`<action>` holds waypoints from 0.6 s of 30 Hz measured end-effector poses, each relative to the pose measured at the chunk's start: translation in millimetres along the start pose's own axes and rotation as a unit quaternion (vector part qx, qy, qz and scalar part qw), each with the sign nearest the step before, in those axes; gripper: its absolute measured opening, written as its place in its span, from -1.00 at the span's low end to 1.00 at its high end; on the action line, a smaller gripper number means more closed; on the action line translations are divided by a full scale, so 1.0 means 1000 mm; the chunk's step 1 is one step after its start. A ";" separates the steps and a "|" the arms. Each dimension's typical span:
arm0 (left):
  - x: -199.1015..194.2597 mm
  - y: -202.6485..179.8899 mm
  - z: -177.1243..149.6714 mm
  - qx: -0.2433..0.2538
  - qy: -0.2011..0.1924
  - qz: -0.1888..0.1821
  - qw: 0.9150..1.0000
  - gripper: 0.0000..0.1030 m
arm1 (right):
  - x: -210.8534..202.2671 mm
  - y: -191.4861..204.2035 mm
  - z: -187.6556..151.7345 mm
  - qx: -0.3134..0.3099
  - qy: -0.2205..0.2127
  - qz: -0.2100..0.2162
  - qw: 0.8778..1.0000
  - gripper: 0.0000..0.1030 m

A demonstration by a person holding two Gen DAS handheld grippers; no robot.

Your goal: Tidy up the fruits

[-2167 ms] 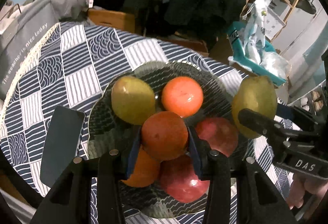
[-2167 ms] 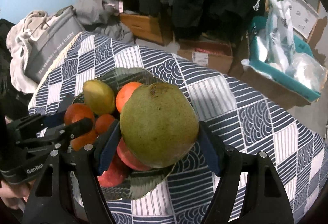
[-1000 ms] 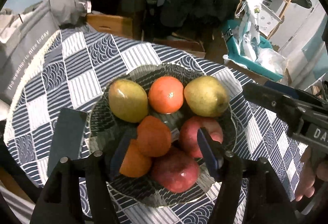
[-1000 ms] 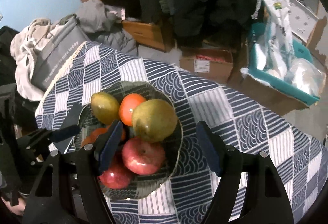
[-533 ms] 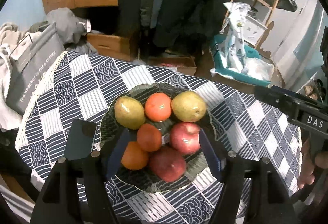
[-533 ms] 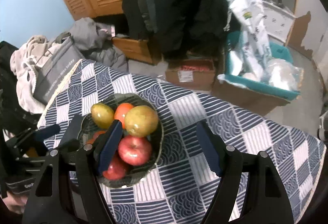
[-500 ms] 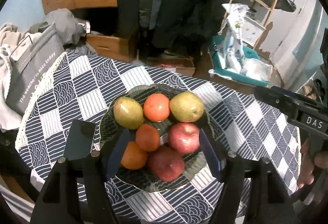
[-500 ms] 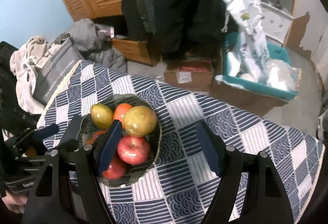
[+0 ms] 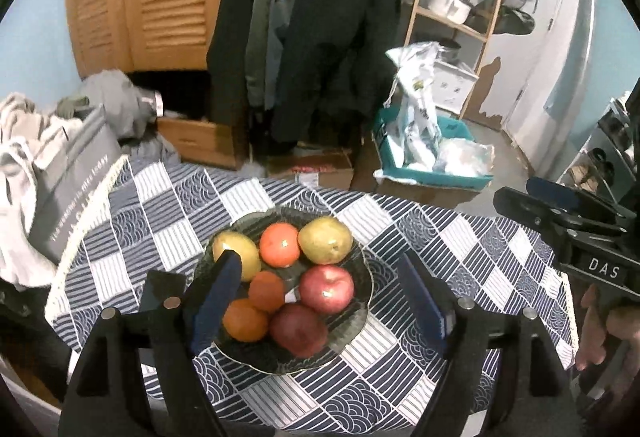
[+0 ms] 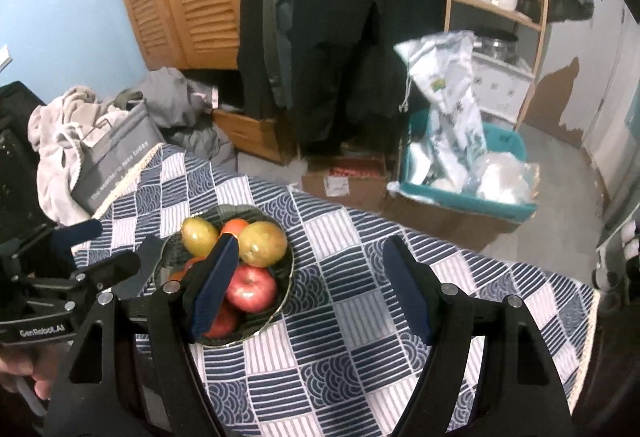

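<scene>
Fruit plate [image 9: 362,321] sits below both spread, empty hand-held grippers.

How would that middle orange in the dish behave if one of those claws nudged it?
The middle orange looks round and smooth, so it would probably roll rather than slide. It sits hemmed in by a red apple and another orange, so it likely wouldn't travel far. The dish looks like glass, perhaps fragile.

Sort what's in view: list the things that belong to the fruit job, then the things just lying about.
Job:
- glass plate
- two pears
- three oranges
- two red apples
- left tongs, open
- right tongs, open

Lying about:
- dark phone
- grey bag
- teal bin
- hanging coats
</scene>
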State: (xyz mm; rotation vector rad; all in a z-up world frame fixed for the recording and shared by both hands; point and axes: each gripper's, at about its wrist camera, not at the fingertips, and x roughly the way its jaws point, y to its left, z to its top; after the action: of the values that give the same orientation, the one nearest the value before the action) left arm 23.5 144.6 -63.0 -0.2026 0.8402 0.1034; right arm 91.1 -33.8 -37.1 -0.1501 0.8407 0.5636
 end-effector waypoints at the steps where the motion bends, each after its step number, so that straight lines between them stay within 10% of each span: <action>1: -0.003 -0.001 0.001 0.002 -0.004 0.000 1.000 0.59 | -0.004 0.001 0.000 -0.002 -0.004 -0.002 1.000 0.49; 18: -0.042 -0.030 0.019 0.015 -0.060 -0.001 0.998 0.96 | -0.077 -0.013 -0.007 0.005 -0.085 -0.045 0.995 0.67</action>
State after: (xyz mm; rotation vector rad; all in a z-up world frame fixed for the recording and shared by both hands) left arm 14.6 118.7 -15.7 -0.1671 0.7211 0.1000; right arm 52.3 -78.7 13.9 -0.1293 0.6683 0.4806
